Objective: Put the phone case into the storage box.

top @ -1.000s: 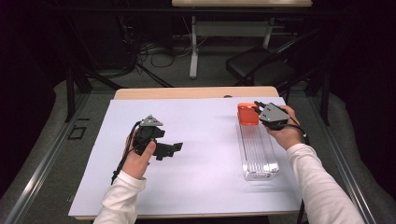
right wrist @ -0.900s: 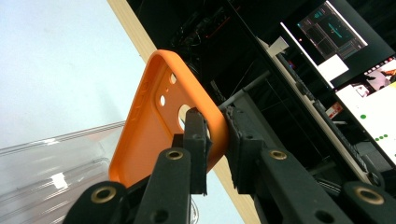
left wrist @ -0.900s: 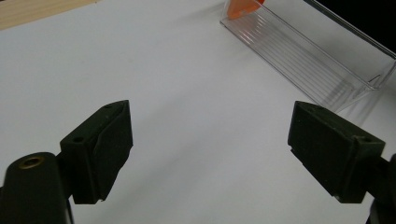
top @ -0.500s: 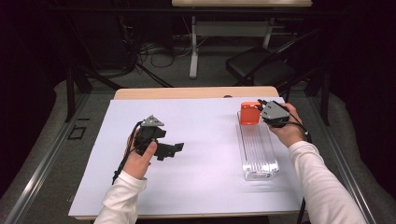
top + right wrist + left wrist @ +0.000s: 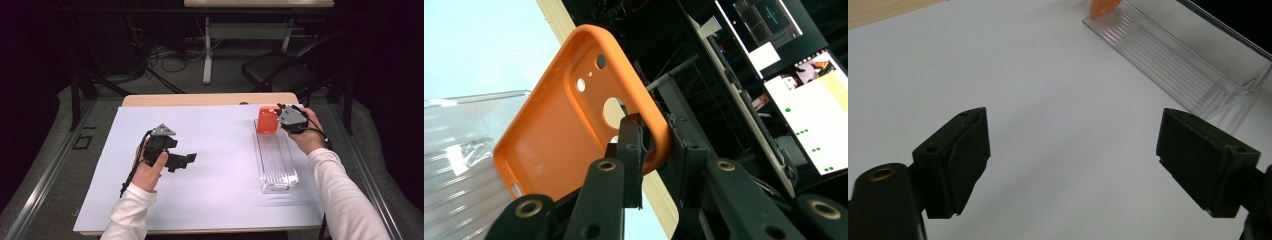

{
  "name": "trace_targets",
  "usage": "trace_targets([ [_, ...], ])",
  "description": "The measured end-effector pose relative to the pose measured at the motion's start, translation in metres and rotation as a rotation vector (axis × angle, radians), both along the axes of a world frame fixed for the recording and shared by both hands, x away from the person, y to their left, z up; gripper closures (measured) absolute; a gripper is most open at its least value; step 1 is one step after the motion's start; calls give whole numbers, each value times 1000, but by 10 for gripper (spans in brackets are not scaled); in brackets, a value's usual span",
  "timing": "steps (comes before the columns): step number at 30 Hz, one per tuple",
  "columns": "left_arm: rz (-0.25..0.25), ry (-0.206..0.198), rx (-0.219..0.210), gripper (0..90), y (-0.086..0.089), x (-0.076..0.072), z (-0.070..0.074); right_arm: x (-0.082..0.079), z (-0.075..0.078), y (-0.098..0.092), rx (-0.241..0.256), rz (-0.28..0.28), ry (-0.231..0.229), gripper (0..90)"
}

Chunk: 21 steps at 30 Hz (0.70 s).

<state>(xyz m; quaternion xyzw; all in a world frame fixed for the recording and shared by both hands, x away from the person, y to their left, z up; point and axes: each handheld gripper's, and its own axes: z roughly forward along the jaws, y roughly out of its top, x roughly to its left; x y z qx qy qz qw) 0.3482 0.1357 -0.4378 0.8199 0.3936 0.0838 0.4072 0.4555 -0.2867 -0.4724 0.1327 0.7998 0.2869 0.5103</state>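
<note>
The wooden table [image 5: 200, 99] carries a big white sheet [image 5: 220, 150] on most of its top. A clear plastic rack [image 5: 276, 161] lies on the sheet at 3 o'clock.

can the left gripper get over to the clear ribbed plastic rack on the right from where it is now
Probably yes: the open left gripper faces the clear ribbed plastic rack across bare white sheet; the right gripper works only the far end.

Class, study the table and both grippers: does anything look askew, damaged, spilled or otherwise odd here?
Nothing stands out. The right gripper pinches the rim of an undamaged orange phone case at the far end of the clear slotted rack, which lies flat. The left gripper is open over the white sheet.
</note>
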Motion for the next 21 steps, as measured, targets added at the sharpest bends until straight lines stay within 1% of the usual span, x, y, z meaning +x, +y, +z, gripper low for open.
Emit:
trace_targets([
  [1,-2,1,2,142,0,0,0,1,0,-1,-2,-8,2,766],
  [3,-1,1,0,143,0,0,0,3,-1,-3,11,-21,6,759],
  [6,-1,0,1,143,0,0,0,5,-3,-6,10,-31,6,747],
  [17,0,0,0,143,-1,0,0,10,-6,-6,38,-45,5,724],
  [21,-5,-1,2,142,0,0,0,11,-5,-5,37,-52,7,719],
])
